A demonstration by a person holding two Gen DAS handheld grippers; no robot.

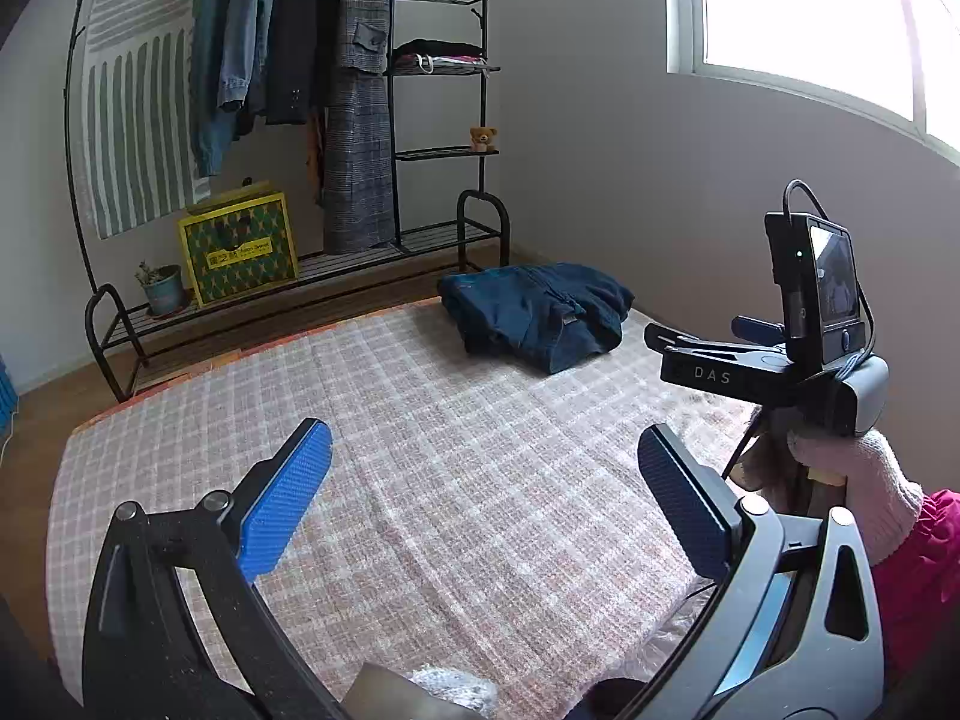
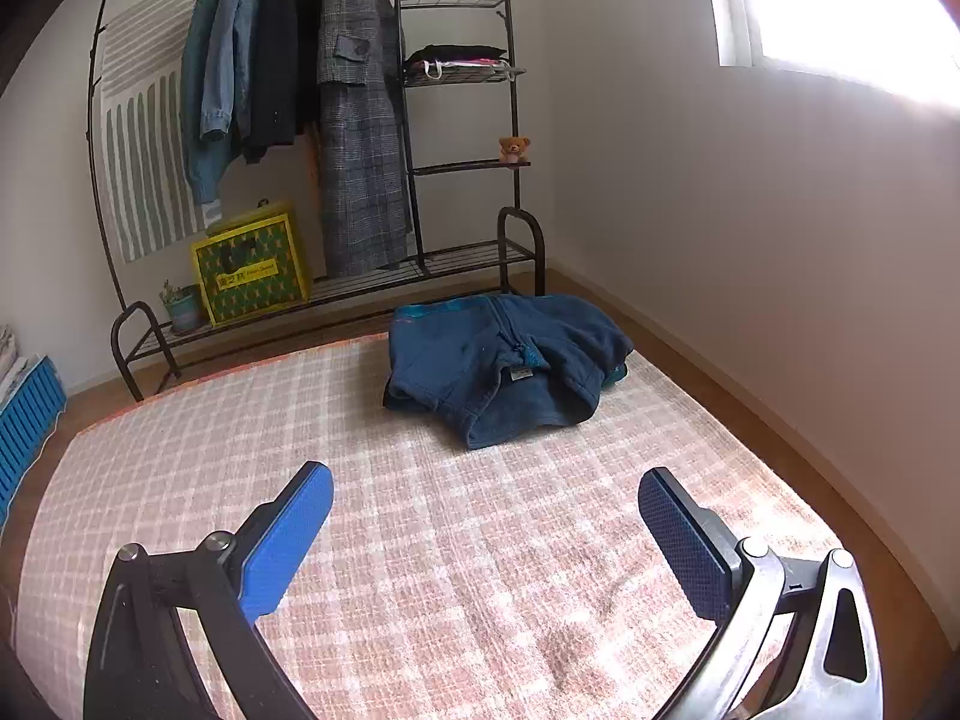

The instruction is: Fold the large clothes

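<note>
A folded dark-blue fleece jacket (image 2: 504, 363) lies at the far edge of the pink-and-white checked blanket (image 2: 420, 540), just in front of the black metal clothes rack (image 2: 414, 120). Both the left tongs (image 1: 483, 507) and the right tongs (image 2: 486, 540) hang open and empty above the blanket, well short of the jacket.

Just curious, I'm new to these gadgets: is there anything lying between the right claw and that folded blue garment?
Nothing: the right wrist view shows only bare checked rug between the right claw and the blue garment.
</note>
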